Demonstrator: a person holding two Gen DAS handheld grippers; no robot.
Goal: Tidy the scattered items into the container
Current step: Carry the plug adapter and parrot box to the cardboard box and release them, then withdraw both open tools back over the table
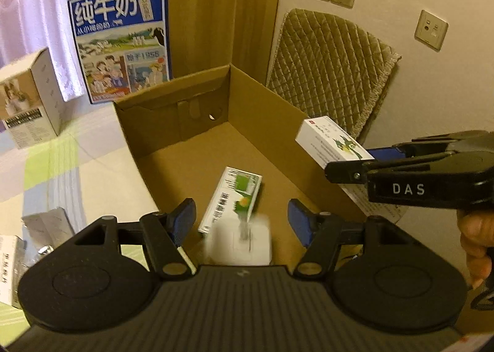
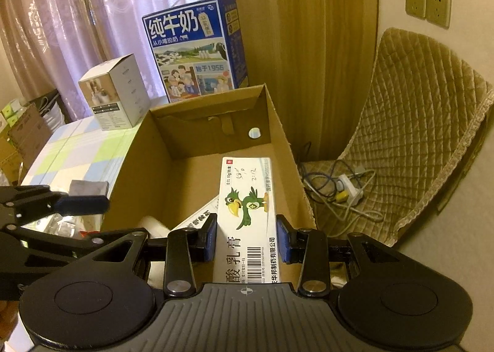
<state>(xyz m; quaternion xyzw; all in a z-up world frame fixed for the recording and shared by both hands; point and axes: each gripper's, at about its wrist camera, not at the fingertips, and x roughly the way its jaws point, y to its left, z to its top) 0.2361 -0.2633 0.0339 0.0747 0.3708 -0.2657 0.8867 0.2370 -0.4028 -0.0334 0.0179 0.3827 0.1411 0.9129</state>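
An open cardboard carton (image 1: 191, 117) stands on the table, and a green-and-white medicine box (image 1: 237, 194) lies on its floor. My left gripper (image 1: 240, 213) hangs open over the carton. A blurred white packet (image 1: 240, 240) sits loose between its blue pads, touching neither. My right gripper (image 2: 247, 228) is shut on a long white box with a green parrot (image 2: 247, 194), held over the carton's right side. That parrot box (image 1: 333, 142) and the right gripper (image 1: 355, 160) also show at the right of the left wrist view. A finger of the left gripper (image 2: 83, 202) reaches in over the carton's left wall.
A blue milk carton (image 1: 120, 40) and a small white-and-brown box (image 1: 27, 105) stand behind on the checked tablecloth (image 1: 61, 160). Silver-wrapped packs (image 1: 46, 228) lie left of the carton. A quilted chair (image 2: 416, 136) with cables and a power strip (image 2: 342, 188) is at the right.
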